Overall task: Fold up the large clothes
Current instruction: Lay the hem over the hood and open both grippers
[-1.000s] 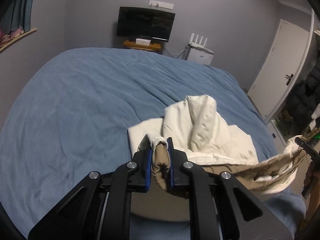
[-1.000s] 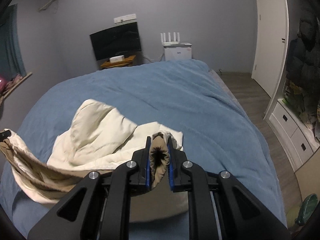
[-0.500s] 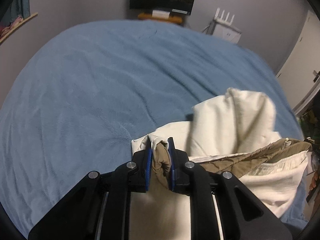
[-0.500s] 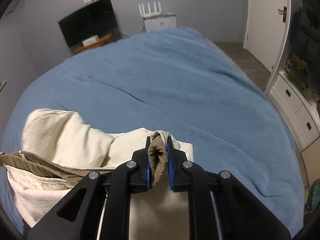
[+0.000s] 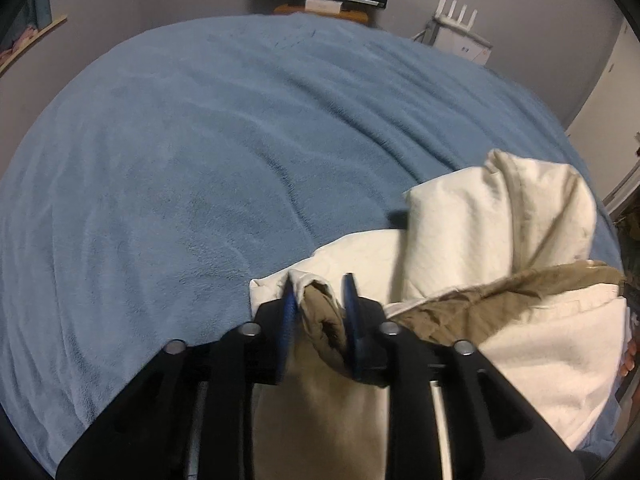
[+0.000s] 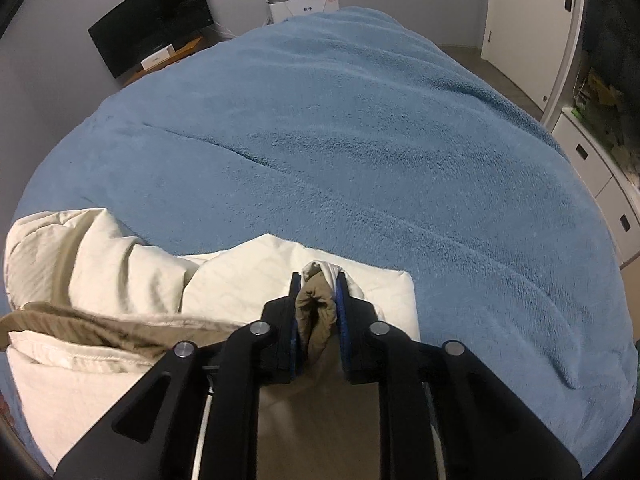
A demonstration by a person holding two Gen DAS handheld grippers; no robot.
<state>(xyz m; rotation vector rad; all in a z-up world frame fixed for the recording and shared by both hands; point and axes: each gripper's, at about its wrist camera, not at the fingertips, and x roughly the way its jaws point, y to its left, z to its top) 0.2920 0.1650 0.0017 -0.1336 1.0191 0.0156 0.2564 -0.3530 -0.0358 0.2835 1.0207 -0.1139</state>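
While between opening jaws, cream-tan garment

Nothing readable is showing anywhere. A small dark mark is sitting on the white box behind the bed, beside the television, too blurred to make out.

Both wrist views are dim and flatly lit, with a cool grey cast and soft shadows under the garment. Fisheye distortion bows the blue bedspread and blackens the corners. The left gripper shows slight motion blur.
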